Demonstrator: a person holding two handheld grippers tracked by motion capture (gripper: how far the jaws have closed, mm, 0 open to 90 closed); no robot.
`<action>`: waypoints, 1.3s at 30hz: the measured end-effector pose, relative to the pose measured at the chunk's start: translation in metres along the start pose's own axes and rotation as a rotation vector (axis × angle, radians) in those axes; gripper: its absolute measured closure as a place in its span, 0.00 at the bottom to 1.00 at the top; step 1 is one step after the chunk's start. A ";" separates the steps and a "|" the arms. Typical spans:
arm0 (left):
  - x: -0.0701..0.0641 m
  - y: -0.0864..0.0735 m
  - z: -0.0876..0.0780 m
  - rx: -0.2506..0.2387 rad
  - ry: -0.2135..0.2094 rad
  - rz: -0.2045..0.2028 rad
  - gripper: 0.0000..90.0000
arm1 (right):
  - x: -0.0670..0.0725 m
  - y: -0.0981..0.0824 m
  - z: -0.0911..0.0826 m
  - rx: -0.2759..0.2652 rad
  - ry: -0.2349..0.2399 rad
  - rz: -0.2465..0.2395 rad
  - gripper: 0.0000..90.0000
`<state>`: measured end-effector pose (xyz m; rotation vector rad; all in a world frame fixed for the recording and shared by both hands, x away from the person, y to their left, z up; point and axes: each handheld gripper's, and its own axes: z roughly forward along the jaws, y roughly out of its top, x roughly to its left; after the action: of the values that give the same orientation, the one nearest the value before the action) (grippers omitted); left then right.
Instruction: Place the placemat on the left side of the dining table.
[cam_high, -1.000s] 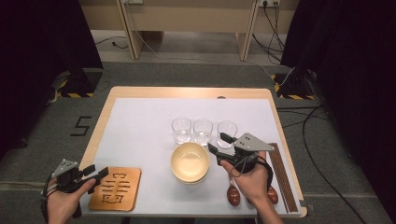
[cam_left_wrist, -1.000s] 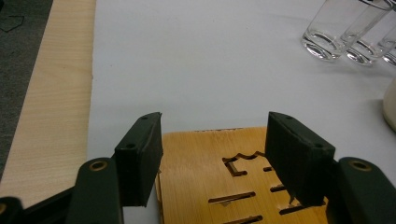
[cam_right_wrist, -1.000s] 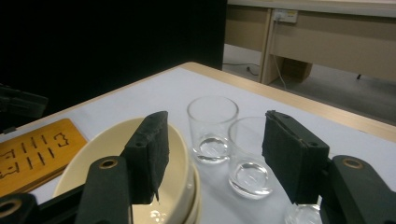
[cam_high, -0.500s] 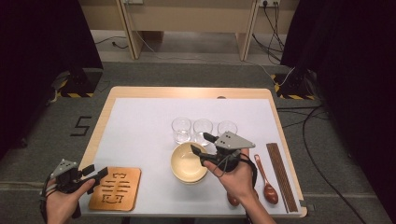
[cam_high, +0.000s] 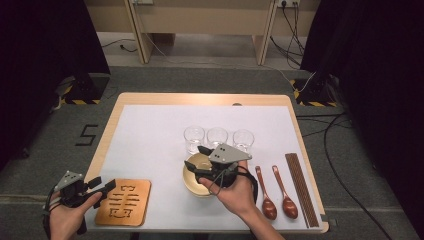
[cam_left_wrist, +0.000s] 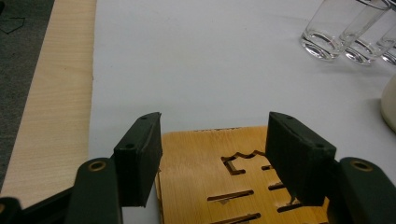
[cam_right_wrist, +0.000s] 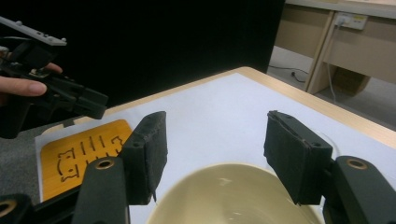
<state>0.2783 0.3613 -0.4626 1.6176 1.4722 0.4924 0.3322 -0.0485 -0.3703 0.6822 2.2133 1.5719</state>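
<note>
Cream bowl (cam_high: 200, 172) now lay beneath the wide-open right claw (cam_high: 196, 159), which had moved leftward from the spoons (cam_high: 276, 192), positioned for grasping.

In the high view, the right gripper (cam_high: 196, 160) and the hand behind it cover a large part of the bowl (cam_high: 192, 176), so its right side is hidden. In the right gripper view the bottom edge cuts the bowl (cam_right_wrist: 224, 193), and only the far rim is seen. In the left gripper view the wooden trivet (cam_left_wrist: 210, 175) is cut by the bottom edge, and the glasses (cam_left_wrist: 327, 32) are cut at the top right. The chopsticks (cam_high: 301, 189) are too small to count.
</note>
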 end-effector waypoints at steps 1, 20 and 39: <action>0.000 0.000 0.000 0.000 0.000 -0.001 0.39 | 0.003 0.000 0.002 0.006 0.005 -0.005 0.44; 0.001 -0.003 -0.001 0.021 -0.007 -0.012 0.39 | 0.059 0.001 0.055 0.061 0.165 -0.054 0.44; 0.009 -0.015 0.000 0.054 -0.009 -0.060 0.39 | 0.093 -0.049 0.115 0.246 0.308 -0.029 0.42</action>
<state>0.2717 0.3689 -0.4773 1.6105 1.5342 0.4145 0.3071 0.0800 -0.4542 0.4958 2.6603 1.4884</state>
